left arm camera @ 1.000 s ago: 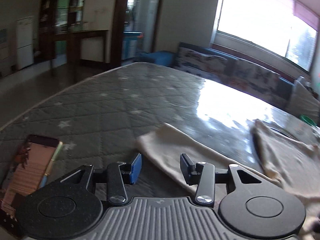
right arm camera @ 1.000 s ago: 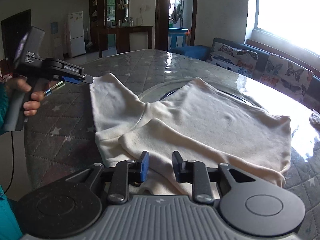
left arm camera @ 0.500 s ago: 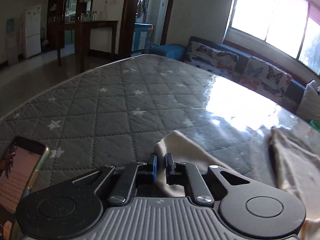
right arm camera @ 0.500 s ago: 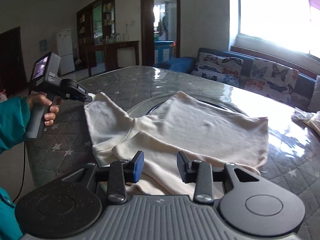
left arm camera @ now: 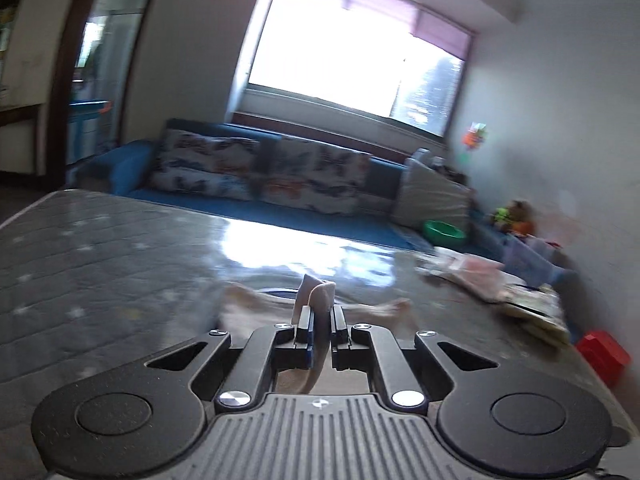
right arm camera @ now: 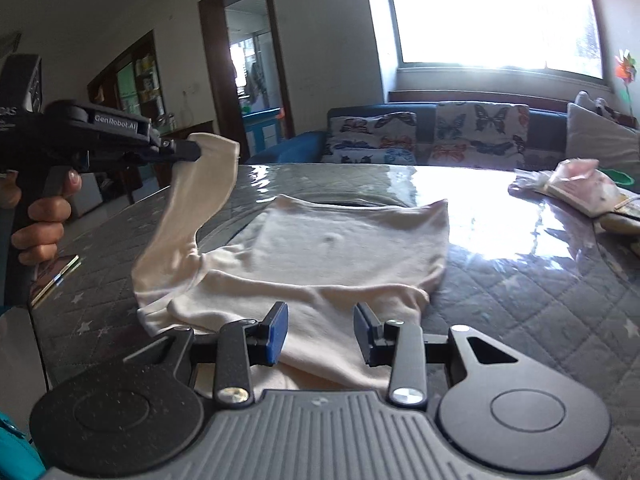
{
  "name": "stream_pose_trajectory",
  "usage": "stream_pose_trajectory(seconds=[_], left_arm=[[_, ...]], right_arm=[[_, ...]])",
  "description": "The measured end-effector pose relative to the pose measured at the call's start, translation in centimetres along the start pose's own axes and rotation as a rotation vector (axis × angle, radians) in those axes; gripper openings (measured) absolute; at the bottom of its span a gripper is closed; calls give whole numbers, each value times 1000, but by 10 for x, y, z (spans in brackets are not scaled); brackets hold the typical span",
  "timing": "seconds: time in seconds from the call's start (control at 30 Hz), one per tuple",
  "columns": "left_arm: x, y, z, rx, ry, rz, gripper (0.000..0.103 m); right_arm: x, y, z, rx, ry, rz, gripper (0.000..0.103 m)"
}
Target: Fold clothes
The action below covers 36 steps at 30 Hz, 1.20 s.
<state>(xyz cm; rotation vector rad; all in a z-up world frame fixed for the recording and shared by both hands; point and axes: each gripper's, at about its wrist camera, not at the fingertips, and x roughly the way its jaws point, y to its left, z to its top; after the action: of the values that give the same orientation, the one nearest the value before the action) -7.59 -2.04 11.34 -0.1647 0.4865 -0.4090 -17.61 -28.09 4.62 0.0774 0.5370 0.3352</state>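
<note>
A cream shirt [right arm camera: 340,248] lies flat on the grey star-quilted mattress [right arm camera: 520,300]. Its left sleeve [right arm camera: 200,192] is raised off the mattress, the cuff pinched in my left gripper [right arm camera: 196,150], which a hand holds at the left. In the left wrist view that gripper [left arm camera: 320,320] is shut on the sleeve cloth [left arm camera: 318,296], a fold sticking up past the fingertips. My right gripper [right arm camera: 320,316] hovers over the shirt's near edge, open, with cloth lying below the gap and the pads not pressing on it.
A phone [right arm camera: 56,276] lies on the mattress at the left edge. A pile of bagged clothes [right arm camera: 576,188] sits at the far right. A butterfly-print sofa [right arm camera: 440,132] runs behind the mattress, with a green bowl [left arm camera: 444,232] and red box [left arm camera: 604,352] beside it.
My left gripper closed on the sleeve's end, then lifted it and swung right toward the shirt body. My right gripper opened a little wider and shifted along the near edge.
</note>
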Motion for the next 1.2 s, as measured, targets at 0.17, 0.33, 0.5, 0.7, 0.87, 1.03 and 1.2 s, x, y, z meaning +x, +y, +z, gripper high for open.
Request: stream_pose_trajectory(seconds=[0.17,0.33,0.5,0.7,0.87,1.03,1.2], left_arm=[[25,-39,-18,30,78,-99,8],[42,-68,-46,64,170,-162,9],[42,-73,-68,92,261,-206,20],[19,-54,-73,148,242,-225,35],[15,-1,-62,87,216,-85,32],[26,41,-56,10,218,-20,30],[46,51,-60,37,239,29,23]], right_arm=[[-8,-13,-9,46,-6,-29,36],[-9,-21,-12,75,-1,-56,36],[-9,-22,-10,80,-4,-69,36],[4,-15,2,46,-10,-55,36],[26,-1,15,-2,-9,-11,36],[55,13,27,-23,7,49,36],[84,13,28,-21,63,47,36]])
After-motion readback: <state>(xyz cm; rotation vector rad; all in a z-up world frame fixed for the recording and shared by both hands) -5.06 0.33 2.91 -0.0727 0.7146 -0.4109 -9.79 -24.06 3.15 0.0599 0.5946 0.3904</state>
